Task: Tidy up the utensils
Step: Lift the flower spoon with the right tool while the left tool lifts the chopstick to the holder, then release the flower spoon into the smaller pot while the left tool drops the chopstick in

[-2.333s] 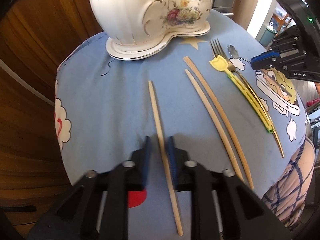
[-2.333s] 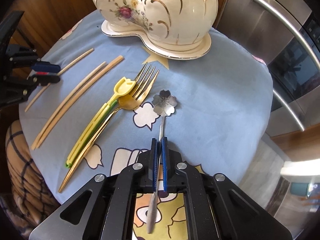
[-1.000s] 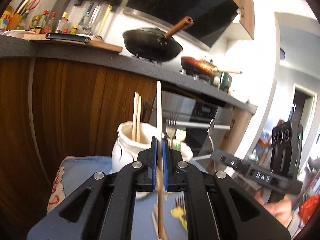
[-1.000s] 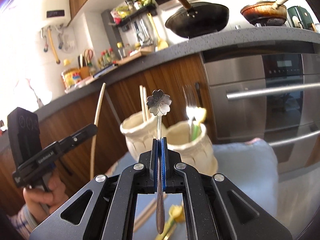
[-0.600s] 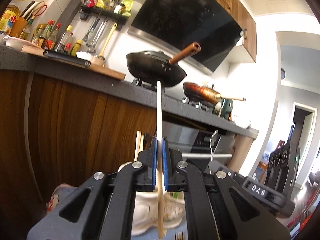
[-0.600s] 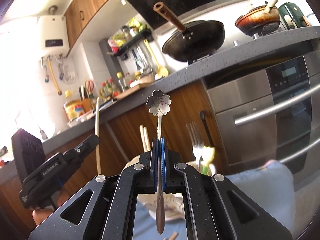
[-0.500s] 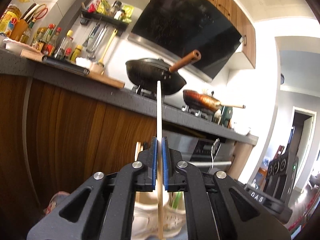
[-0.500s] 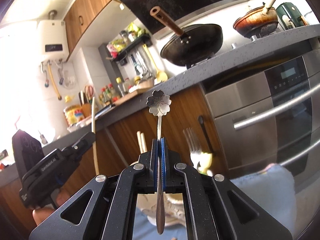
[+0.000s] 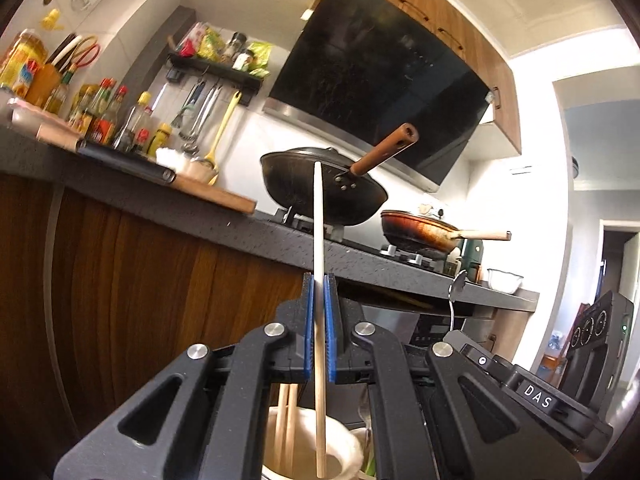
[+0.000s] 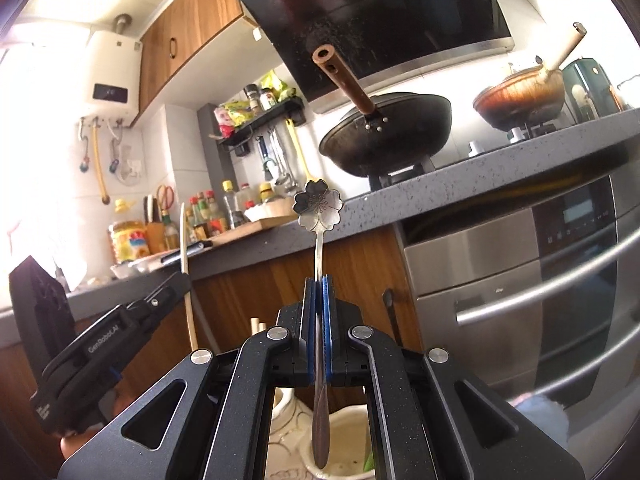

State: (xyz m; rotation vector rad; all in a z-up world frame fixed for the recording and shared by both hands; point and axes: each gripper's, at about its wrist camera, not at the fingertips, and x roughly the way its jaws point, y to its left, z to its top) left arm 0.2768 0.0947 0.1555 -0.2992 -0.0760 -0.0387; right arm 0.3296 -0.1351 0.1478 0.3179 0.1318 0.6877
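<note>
Drop step: left gripper point(image 9: 319, 320) clamps chopstick point(image 9: 319, 280) upright over holder point(image 9: 344, 446)'s left cup; right gripper point(image 10: 319, 320) clamps flower spoon point(image 10: 319, 216) over its right cup. Next: lower, release.

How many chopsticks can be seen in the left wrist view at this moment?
3. One chopstick is held upright in the left gripper, its lower end over the white ceramic holder. Two chopsticks already stand inside that holder. Others may be hidden behind the gripper.
</note>
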